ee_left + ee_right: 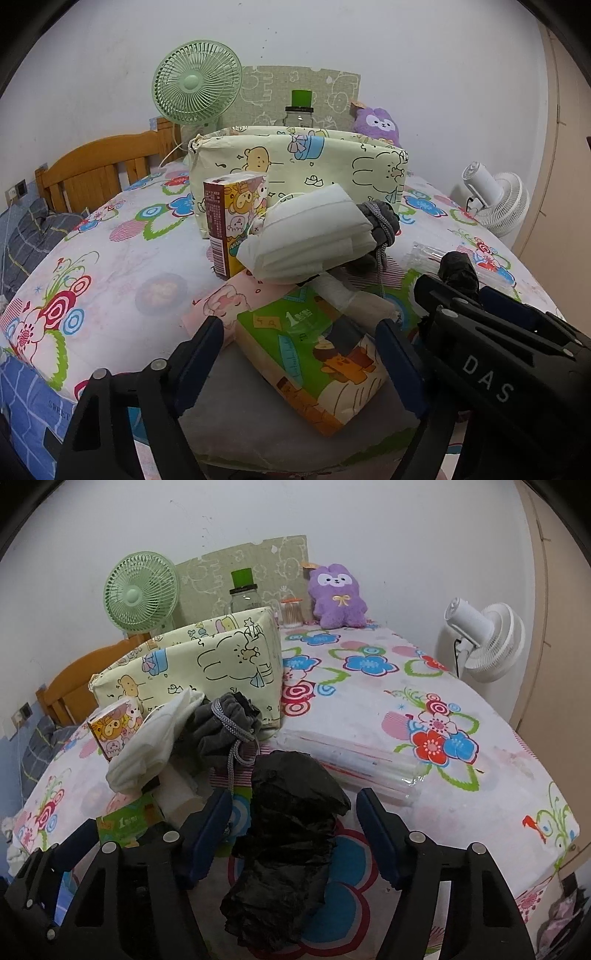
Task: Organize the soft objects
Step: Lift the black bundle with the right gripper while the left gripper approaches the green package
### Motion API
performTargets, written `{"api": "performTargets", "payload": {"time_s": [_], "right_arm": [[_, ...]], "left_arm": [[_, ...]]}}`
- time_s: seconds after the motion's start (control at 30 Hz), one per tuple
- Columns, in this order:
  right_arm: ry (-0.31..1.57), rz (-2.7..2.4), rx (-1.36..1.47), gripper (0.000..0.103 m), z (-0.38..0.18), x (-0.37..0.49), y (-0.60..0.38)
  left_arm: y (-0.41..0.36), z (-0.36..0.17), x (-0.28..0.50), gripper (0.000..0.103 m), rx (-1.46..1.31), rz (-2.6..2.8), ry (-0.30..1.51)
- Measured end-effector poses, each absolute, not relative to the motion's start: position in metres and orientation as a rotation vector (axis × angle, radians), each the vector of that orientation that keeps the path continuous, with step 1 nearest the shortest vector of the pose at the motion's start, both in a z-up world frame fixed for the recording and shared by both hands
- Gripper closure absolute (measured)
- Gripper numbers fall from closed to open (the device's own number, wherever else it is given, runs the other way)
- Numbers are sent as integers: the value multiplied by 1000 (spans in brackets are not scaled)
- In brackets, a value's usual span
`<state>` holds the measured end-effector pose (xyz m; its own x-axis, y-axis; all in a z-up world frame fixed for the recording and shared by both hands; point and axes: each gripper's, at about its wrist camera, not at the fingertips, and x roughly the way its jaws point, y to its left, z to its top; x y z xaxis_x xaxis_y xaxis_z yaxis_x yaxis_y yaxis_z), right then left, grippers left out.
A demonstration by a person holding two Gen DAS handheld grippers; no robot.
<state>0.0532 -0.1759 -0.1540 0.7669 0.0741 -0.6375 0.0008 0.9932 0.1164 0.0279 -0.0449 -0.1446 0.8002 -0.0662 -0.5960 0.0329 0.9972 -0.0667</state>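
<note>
The fabric bin stands open-topped behind the heap, presumably the place for the soft things. In front of it, the left gripper straddles the tissue pack, jaws wide, pads apparently not yet pressing. The right gripper likewise brackets the black bag, gripping nothing.

A plain white wall rises behind the bed, which wears a flowered sheet. A wooden headboard stands at the left (an outlet plate beside it), and a beige door at the right.
</note>
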Motion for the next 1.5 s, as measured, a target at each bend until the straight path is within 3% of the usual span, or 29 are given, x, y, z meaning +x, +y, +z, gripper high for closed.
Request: {"api": "performTargets", "payload": {"time_s": [0.23, 0.43, 0.6, 0.7, 0.77, 0.83, 1.5], "right_arm": [[717, 56, 111, 55, -157, 56, -171], [709, 77, 120, 59, -155, 55, -167], [701, 89, 115, 59, -152, 54, -161], [698, 86, 121, 59, -151, 53, -163], [694, 83, 124, 59, -149, 52, -164], [691, 79, 125, 59, -148, 51, -166], [702, 16, 137, 60, -149, 37, -193]], "left_arm": [[-47, -145, 29, 34, -46, -46, 642], [-45, -142, 28, 51, -52, -33, 633], [-44, -142, 29, 56, -55, -24, 633], [-45, -141, 27, 54, -58, -23, 628], [-43, -140, 27, 45, -71, -25, 627], [-41, -139, 27, 29, -76, -13, 623], [-62, -145, 17, 10, -54, -94, 640]]}}
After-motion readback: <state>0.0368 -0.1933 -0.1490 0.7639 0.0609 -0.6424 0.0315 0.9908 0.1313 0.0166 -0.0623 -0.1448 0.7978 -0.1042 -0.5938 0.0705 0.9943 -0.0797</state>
